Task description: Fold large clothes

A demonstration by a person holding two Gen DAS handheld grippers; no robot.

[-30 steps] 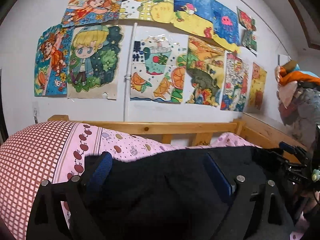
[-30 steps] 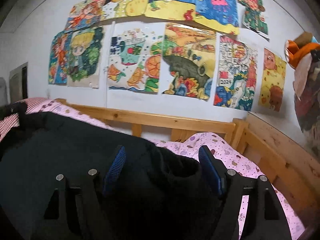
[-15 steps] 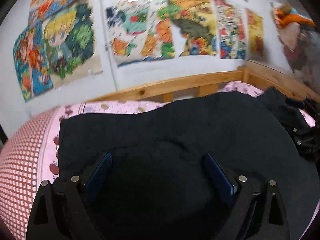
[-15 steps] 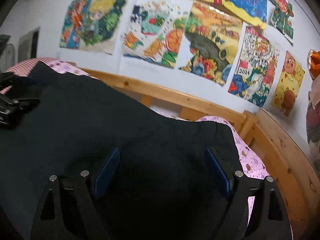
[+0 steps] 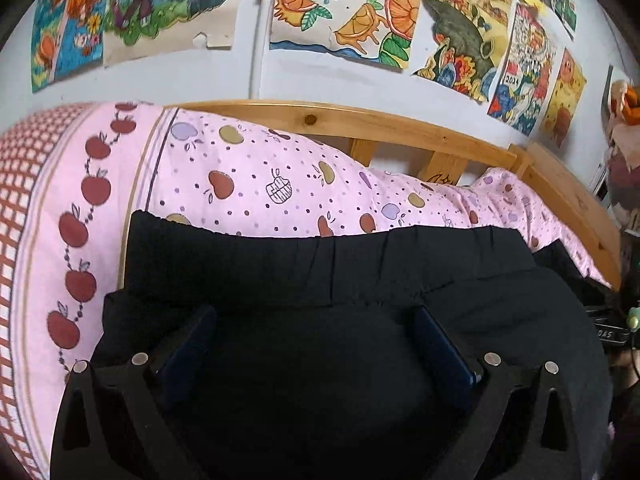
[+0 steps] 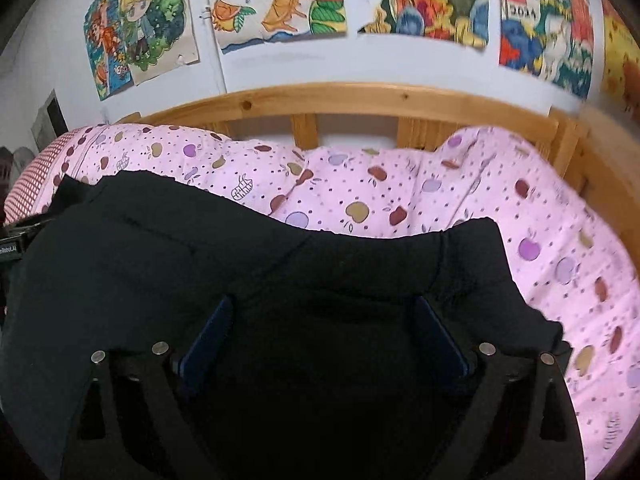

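A large black garment [image 5: 320,264] lies spread on the pink apple-print bed cover [image 5: 260,176], its gathered top edge running across the bed. My left gripper [image 5: 312,316] hovers over the garment's left part. Its jaws are opening, with black cloth lying below and between the blue pads, unpinched. My right gripper [image 6: 324,302] is over the garment [image 6: 200,248] near its right corner. Its jaws are opening too, and nothing is pinched. Each view catches a bit of the other gripper at its edge.
A wooden bed rail [image 5: 360,124] runs behind the cover, with a side rail [image 6: 592,168] on the right. Colourful drawings [image 5: 340,4] hang on the white wall. A red checked pillow [image 5: 16,200] lies at the left.
Both grippers have tipped downward and sunk toward the bed. The garment has come down flat on the cover, and both pairs of jaws have spread wider.
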